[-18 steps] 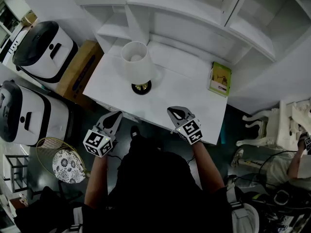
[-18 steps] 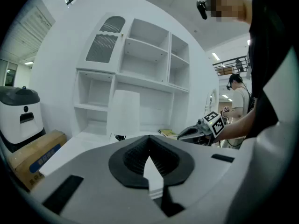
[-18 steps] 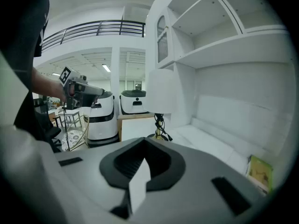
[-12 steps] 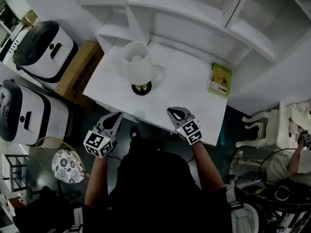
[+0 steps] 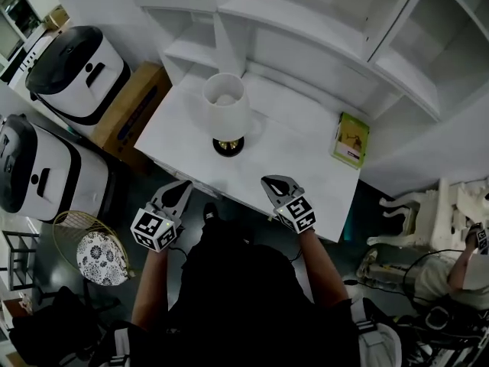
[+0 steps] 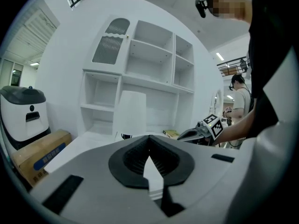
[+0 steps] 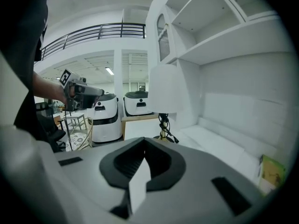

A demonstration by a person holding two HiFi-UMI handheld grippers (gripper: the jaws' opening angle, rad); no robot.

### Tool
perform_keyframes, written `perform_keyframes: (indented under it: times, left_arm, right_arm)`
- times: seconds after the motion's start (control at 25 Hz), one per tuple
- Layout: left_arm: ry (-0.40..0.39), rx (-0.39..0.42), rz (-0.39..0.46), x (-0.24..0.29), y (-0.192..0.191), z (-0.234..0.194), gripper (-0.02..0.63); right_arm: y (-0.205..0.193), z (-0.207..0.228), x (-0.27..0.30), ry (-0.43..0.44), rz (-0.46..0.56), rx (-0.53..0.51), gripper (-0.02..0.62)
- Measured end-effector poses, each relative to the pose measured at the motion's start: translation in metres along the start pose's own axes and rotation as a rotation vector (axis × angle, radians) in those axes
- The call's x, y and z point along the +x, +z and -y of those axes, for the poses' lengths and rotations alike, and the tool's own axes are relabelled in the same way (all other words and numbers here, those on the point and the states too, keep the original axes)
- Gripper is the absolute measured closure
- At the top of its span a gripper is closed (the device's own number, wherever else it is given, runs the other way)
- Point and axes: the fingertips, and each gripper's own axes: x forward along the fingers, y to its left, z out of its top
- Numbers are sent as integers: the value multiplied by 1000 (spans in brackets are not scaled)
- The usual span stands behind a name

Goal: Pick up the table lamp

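Ahead of the person stands a white shelf unit (image 5: pixel 306 21), with its desk top (image 5: pixel 290 151) jutting toward them. Two white, dark-topped machines (image 5: pixel 72 71) and a cardboard box (image 5: pixel 130 113) sit on the floor to the left of the desk.

The table lamp (image 5: pixel 227 109) stands upright on the left half of the desk, near the back, and nothing is touching it. Its pale shade hides most of a slim stem above a dark, brass-ringed base (image 5: pixel 228 147). A green book (image 5: pixel 351 139) lies well apart from it at the desk's right edge.

The left gripper (image 5: pixel 179 189) hangs just off the desk's front edge. The right gripper (image 5: pixel 273 186) hovers over that edge, and the lamp lies beyond and between the two. Each gripper's jaws are pressed together with nothing between them.

The step in hand looks like the reach. To do it well, one gripper should part its jaws before it arrives. It should then come in low under the shade and close on the stem, since the shade would likely crush or slip. In the right gripper view a dark cord (image 7: pixel 168 125) winds around the stem, so the pads should seat on or beside it squarely. The lift should go straight up, with the cord's slack watched.
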Motion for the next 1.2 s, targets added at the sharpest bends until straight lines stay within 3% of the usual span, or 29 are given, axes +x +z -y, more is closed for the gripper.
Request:
perform_keyframes:
  times: [0.16,0.4,0.72,1.2]
  left_arm:
    - [31,-17,7,-4,1,-15,595]
    - [84,-43,36,-15,9,-47,595]
    - [136,-71,42,-31,14,-96,595]
    - [188,-81,39,-46,22,-147,595]
  right_arm:
    - [1,4,19,28,8,-12,586]
    - [5,10,59,40,16,-25,444]
    - [0,34,126,-9,17,-40,370]
    - [4,58,199,-33,33,-9,344]
